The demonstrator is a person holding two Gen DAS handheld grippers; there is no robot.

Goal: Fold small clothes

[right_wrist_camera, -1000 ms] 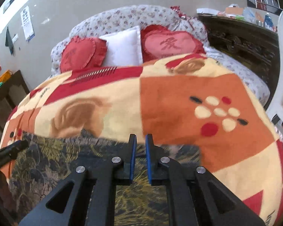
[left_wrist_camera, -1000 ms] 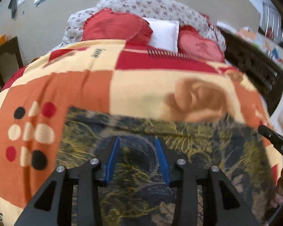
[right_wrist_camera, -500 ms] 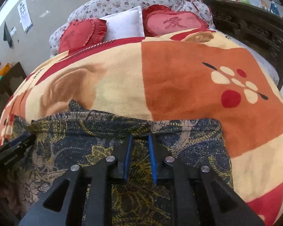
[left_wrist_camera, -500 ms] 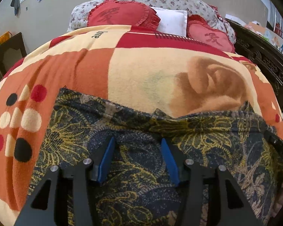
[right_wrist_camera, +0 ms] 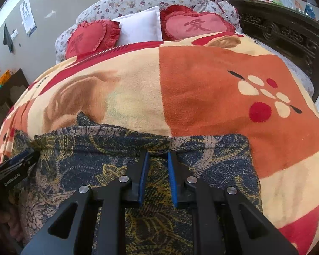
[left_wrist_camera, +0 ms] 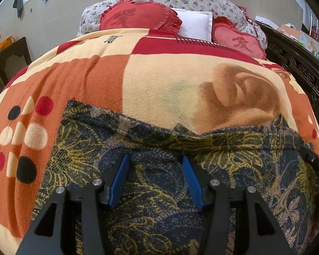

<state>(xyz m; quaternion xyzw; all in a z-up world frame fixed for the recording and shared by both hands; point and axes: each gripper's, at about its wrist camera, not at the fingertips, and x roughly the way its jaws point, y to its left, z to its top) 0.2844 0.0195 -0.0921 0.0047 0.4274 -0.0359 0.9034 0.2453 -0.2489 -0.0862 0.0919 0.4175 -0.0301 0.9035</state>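
Observation:
A dark blue garment with a yellow floral print (left_wrist_camera: 85, 148) lies spread flat on the orange, cream and red blanket (left_wrist_camera: 159, 85). Its far edge runs across both views, a little rumpled in the middle. My left gripper (left_wrist_camera: 155, 157) hovers over the garment's left half, open, its blue pads wide apart with only flat cloth beneath. My right gripper (right_wrist_camera: 158, 154) is over the garment (right_wrist_camera: 85, 159) near its far edge, open by a narrow gap, and the pads are not pressing the cloth. Each view shows the other gripper's tip at its edge.
Two red heart pillows (left_wrist_camera: 136, 17) and a white pillow (left_wrist_camera: 194, 26) lie at the head of the bed. Dark carved wooden furniture (left_wrist_camera: 297, 68) runs along the right side. A dark wooden table (left_wrist_camera: 6, 57) stands on the left. A hand (right_wrist_camera: 2, 223) shows at the lower left.
Both grippers have sunk and the garment, held up taut before, now lies on the blanket. Both pairs of jaws stand wider apart than a second ago.

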